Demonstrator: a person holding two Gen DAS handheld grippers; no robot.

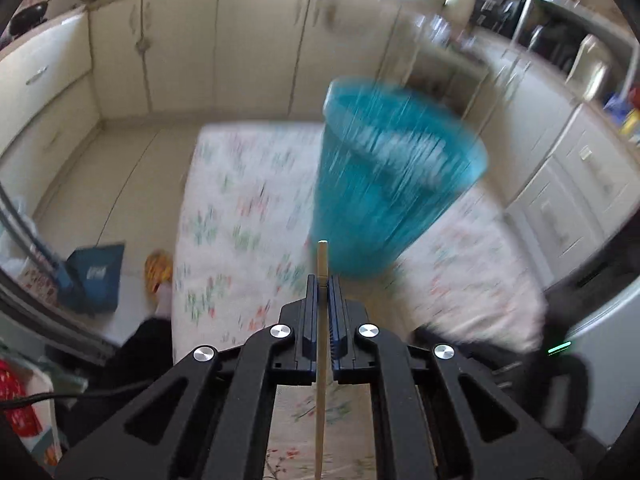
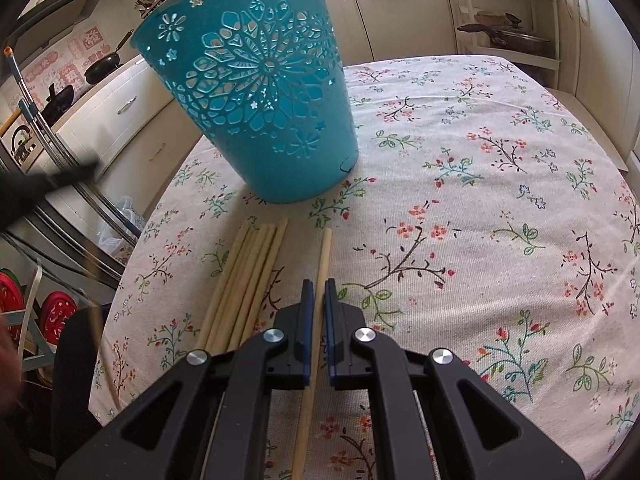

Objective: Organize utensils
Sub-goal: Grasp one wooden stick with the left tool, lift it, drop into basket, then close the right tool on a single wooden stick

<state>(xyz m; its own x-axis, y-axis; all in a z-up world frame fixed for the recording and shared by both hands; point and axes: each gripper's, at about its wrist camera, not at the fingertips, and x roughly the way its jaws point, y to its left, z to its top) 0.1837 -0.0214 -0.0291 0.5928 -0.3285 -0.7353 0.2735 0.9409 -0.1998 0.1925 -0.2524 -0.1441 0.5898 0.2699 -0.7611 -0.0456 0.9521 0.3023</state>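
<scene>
Each gripper, left [image 1: 323,280] and right [image 2: 319,286], pinches one chopstick [image 1: 321,320] short of the teal basket [image 2: 256,92], while a bundle of chopsticks [image 2: 244,280] waits before it.

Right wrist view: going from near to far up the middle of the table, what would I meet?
Right gripper closed on one chopstick → the bundle of loose chopsticks beside it → the teal basket → the white cabinets behind the flowered tablecloth.

Pale wooden chopsticks [image 2: 244,280] bundled flat beside upright teal basket [image 2: 256,92]
</scene>
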